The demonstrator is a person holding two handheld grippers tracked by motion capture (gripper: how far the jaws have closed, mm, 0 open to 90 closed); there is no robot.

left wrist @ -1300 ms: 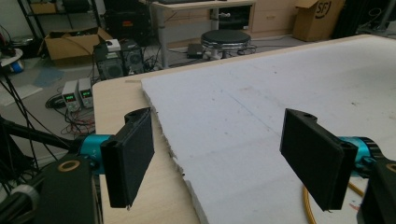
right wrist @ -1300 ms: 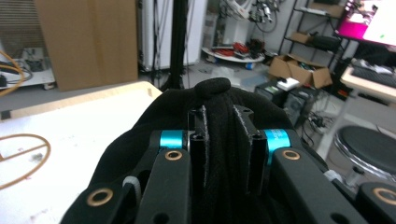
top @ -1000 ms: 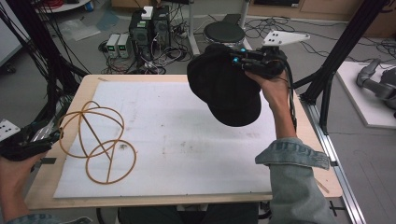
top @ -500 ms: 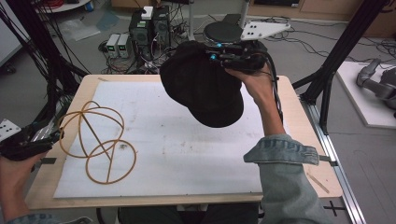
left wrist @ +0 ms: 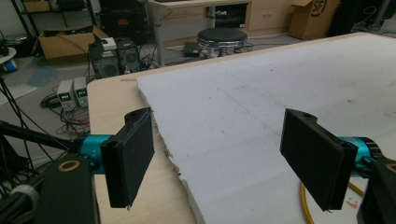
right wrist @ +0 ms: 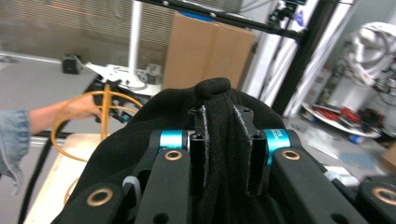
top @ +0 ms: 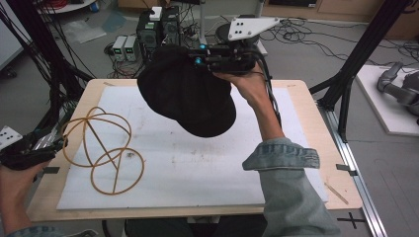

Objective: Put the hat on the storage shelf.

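The right gripper is pinching a black cap and holding it up in the air over the far side of the table. In the right gripper view its two jaws are squeezed close together on a fold of the cap's cloth, near the little button on top of the cap. The cap is hanging down from the gripper with its round top facing the near side, and it is not touching the white sheet that is lying on the table. The person's right arm, in a blue denim sleeve, is reaching up from the bottom of the high view. The left gripper is sitting at the left edge of the table, just beside a yellow wire ball that is resting on the white sheet. In the left gripper view its jaws are standing wide apart with nothing between them, and a bit of the yellow wire is peeking out by the right jaw.
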